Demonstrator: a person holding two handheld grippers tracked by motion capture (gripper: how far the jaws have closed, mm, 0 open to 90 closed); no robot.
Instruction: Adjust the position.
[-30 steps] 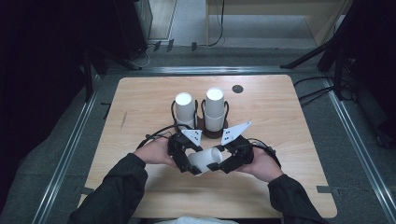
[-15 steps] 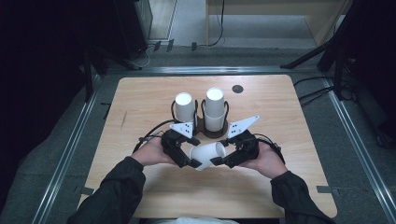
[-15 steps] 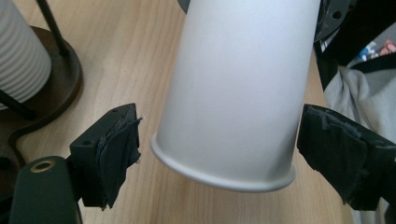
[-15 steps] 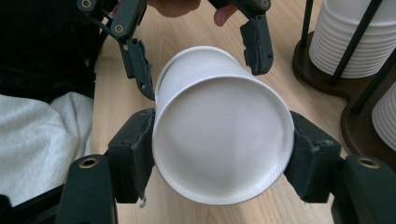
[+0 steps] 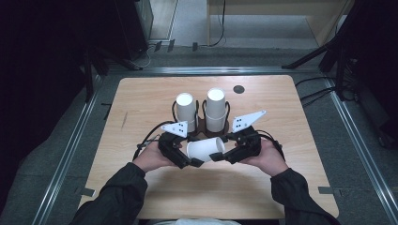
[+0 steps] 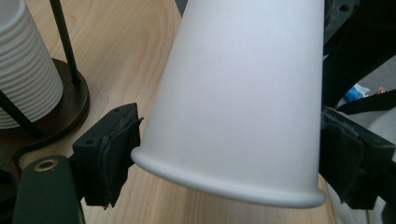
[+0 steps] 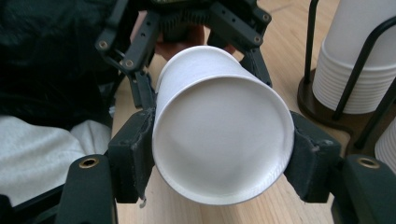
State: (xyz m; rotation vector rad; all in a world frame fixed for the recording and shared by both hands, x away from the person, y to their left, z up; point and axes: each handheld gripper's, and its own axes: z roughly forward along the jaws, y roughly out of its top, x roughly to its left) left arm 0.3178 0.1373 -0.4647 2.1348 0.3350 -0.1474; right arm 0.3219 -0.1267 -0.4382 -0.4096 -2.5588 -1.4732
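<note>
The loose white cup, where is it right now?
In the high view the loose cup lies sideways between both grippers, just in front of the two cup stacks.

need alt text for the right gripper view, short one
A white paper cup lies on its side with its closed base facing the camera, squeezed between the right gripper's two black jaws. Behind it, the left gripper grips the cup's far end, and two stacks of white cups stand in a wire holder at right on the wooden table.

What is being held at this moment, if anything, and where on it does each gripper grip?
A white paper cup, lying sideways above the table. The left gripper clamps its rim end; the right gripper clamps its base end.
</note>
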